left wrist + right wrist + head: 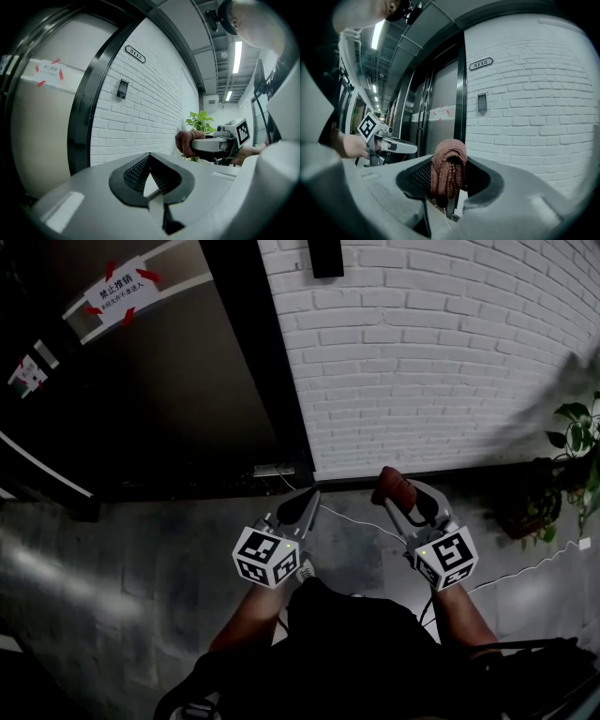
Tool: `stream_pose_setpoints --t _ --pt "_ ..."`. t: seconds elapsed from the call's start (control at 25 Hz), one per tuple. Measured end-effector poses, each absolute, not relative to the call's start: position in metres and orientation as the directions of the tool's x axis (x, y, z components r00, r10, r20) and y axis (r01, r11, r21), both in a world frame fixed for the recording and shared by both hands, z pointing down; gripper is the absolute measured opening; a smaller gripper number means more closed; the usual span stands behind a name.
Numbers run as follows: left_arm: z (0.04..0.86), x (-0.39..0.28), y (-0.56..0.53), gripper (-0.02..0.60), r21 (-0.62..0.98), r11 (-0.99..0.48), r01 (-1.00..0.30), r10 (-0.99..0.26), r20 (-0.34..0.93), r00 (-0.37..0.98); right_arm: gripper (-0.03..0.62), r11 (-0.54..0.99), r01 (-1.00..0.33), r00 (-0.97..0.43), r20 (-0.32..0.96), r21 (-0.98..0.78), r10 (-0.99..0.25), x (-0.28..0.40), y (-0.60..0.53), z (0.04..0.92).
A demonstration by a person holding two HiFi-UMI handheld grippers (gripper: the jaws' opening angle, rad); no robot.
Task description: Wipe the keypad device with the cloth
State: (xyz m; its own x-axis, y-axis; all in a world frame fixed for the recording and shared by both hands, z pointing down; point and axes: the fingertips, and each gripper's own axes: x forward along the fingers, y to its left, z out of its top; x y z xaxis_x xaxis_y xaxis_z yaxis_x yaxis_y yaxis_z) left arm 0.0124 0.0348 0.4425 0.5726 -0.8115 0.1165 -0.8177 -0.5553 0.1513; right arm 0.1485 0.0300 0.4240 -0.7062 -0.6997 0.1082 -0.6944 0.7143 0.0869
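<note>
Jaws of my right gripper [450, 161] are clamped on the cloth [448, 174] — a reddish-brown bundle bunched between the pads and bulging above them. My left gripper [150, 158] hangs beside it, well apart, its jaws closed tip to tip with nothing between them. Both point toward a white brick wall [525, 108]. The keypad device [482, 102] — a small dark box — is mounted up on that wall, just beside the dark door frame [461, 93], below a number plate [481, 63] and clear of both grippers. A potted plant [574, 442] stands by the wall at my right.
</note>
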Motion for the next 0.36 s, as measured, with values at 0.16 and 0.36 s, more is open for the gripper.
stream_pose_setpoints --t 0.16,0.36 --pt "0.446 0.016 0.045 0.015 0.151 -0.545 -0.825 -0.817 0.123 0.563 0.152 0.723 -0.685 -0.716 0.1 0.089 -0.691 0.151 0.036 0.424" --pt "0.448 0.017 0.055 0.015 0.148 -0.536 -0.831 -0.821 0.136 0.554 0.152 0.721 -0.688 -0.712 0.115 0.087 -0.693 0.157 0.041 0.427"
